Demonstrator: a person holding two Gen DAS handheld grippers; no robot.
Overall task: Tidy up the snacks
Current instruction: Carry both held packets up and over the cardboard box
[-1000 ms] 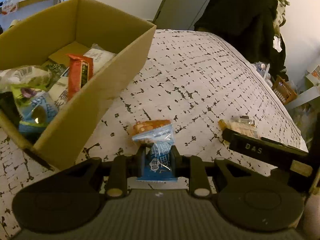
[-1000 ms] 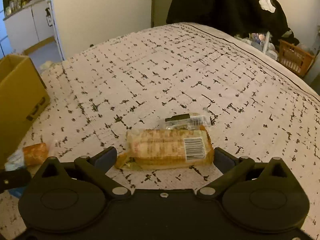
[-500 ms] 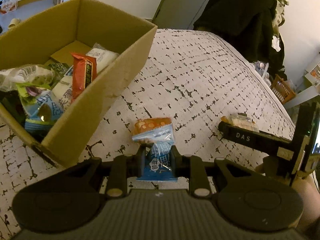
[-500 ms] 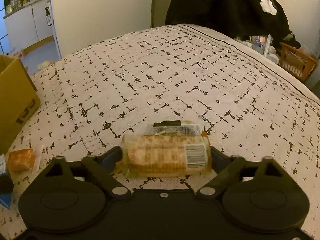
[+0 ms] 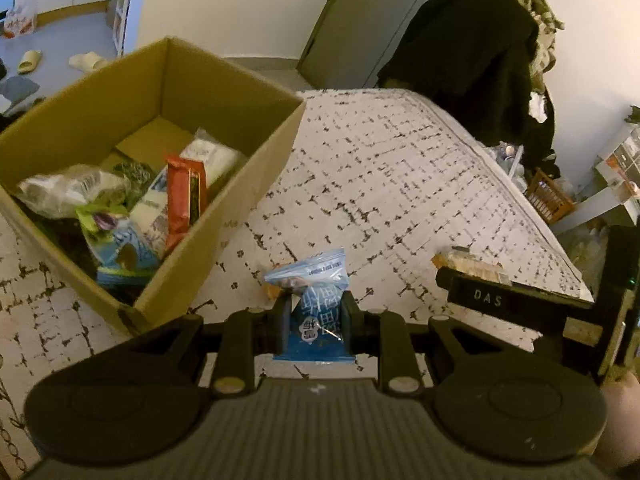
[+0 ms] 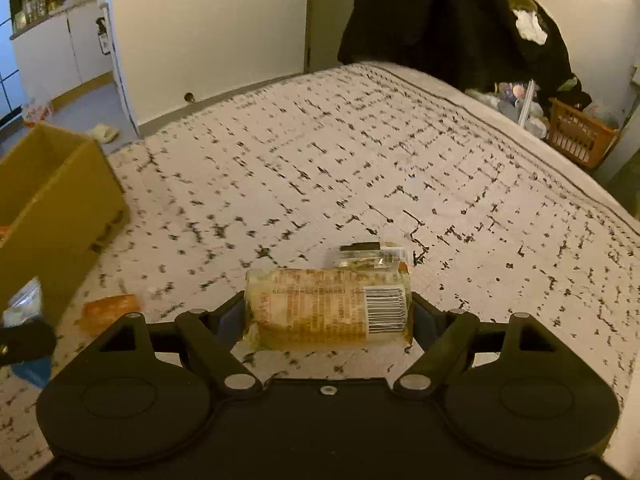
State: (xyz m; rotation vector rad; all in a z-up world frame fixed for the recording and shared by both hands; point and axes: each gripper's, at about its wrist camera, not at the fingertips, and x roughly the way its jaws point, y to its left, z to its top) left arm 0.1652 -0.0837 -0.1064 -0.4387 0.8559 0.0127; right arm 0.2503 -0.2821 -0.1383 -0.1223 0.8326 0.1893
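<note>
The left gripper (image 5: 314,320) held its jaws clenched on a crinkly blue plastic snack packet (image 5: 318,312), low in the centre of the left wrist view. In the upper left stood an open, boxy cardboard box (image 5: 224,184) of glossy wrappers on the bed (image 5: 400,168), whose pale cover bore a dark broken-grid print. In the right wrist view, the right gripper (image 6: 328,316) was closing its jaws on both ends of a clear-wrapped, block-shaped biscuit pack (image 6: 328,308) with a barcode, low centre. A small orange packet (image 6: 110,310) lay at lower left.
</note>
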